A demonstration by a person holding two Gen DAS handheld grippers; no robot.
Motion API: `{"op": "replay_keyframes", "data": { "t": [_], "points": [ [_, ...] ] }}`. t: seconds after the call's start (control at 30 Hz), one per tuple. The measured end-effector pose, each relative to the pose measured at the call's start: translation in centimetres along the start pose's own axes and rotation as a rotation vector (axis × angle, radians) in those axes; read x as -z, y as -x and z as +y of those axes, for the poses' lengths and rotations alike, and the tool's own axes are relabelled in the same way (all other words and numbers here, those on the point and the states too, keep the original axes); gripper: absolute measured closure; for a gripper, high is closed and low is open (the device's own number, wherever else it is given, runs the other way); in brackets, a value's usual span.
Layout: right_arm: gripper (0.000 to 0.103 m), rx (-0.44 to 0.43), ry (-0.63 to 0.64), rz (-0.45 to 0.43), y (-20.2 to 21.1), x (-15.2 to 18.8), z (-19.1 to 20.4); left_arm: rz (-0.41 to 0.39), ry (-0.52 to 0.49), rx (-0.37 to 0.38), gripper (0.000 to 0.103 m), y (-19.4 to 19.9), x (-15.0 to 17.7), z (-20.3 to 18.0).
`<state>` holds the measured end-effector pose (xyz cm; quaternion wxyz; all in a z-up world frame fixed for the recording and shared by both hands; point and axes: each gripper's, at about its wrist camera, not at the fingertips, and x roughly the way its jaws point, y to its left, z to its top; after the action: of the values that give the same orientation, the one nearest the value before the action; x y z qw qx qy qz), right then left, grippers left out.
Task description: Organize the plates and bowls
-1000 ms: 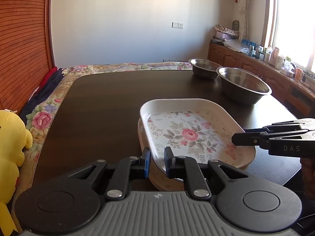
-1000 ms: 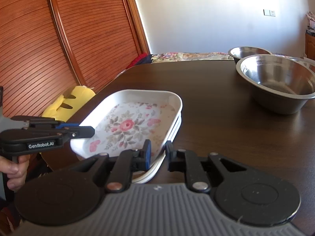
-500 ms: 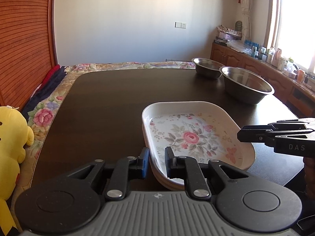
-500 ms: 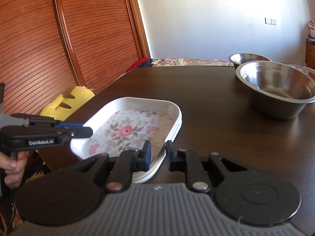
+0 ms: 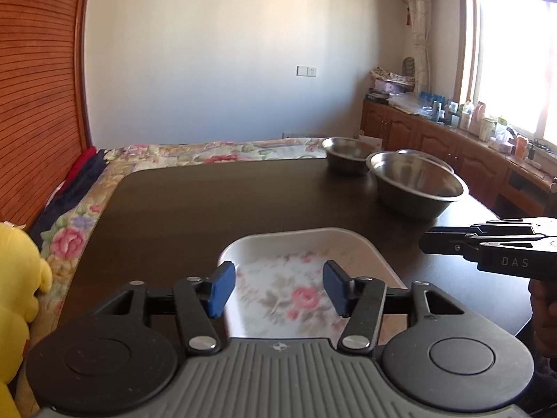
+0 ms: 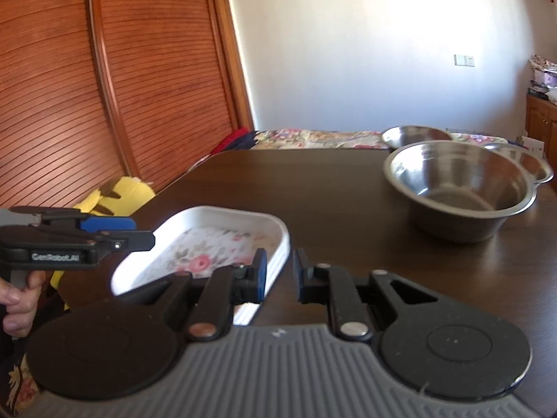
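With both grippers hovering empty, left gripper [image 5: 276,289] jaws wide apart, right gripper [image 6: 280,275] jaws slightly apart, the floral plates [image 5: 306,254] sit stacked near; steel bowls [image 5: 417,183] far right should nest next, gripped by rims.

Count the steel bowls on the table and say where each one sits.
3. The large bowl stands nearest, on the table's right side. A second bowl sits behind it at the far edge. A third bowl peeks out behind the large one's right, mostly hidden.

The floral plate [image 5: 306,254] is blurred, its near end hidden behind the left gripper [image 5: 278,289]; a third steel bowl [image 6: 532,163] at two o'clock is mostly hidden.
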<state>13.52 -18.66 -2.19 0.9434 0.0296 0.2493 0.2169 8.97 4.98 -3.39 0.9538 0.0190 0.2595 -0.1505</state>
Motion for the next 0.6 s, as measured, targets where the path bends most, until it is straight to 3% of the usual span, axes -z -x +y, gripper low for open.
{"op": "replay_keyframes", "data": {
  "t": [0.13,0.17,0.3,0.43,0.53,0.6],
  "points": [
    [0.081,0.022,-0.018,-0.029,0.5,-0.3,-1.8,-0.012,-0.003,0.014,0.03,-1.2,-1.0,-1.3],
    [0.076,0.027,-0.022,-0.037,0.6,-0.4,-2.2,-0.015,-0.001,0.018,0.026,-1.5,-1.2,-1.7],
    [0.075,0.06,-0.021,-0.073,1.1,-1.0,-4.2,-0.019,-0.005,0.033,0.01,-3.3,-2.2,-3.3],
    [0.067,0.087,-0.021,-0.099,1.7,-1.4,-6.1,-0.029,-0.015,0.04,0.008,-4.9,-3.0,-5.0],
    [0.053,0.099,-0.029,-0.125,2.3,-1.9,-7.6,-0.027,-0.024,0.053,0.007,-6.2,-3.7,-6.1],
    [0.051,0.115,-0.026,-0.14,2.5,-2.1,-8.6,-0.024,-0.029,0.06,0.007,-7.0,-4.1,-6.8]
  ]
}}
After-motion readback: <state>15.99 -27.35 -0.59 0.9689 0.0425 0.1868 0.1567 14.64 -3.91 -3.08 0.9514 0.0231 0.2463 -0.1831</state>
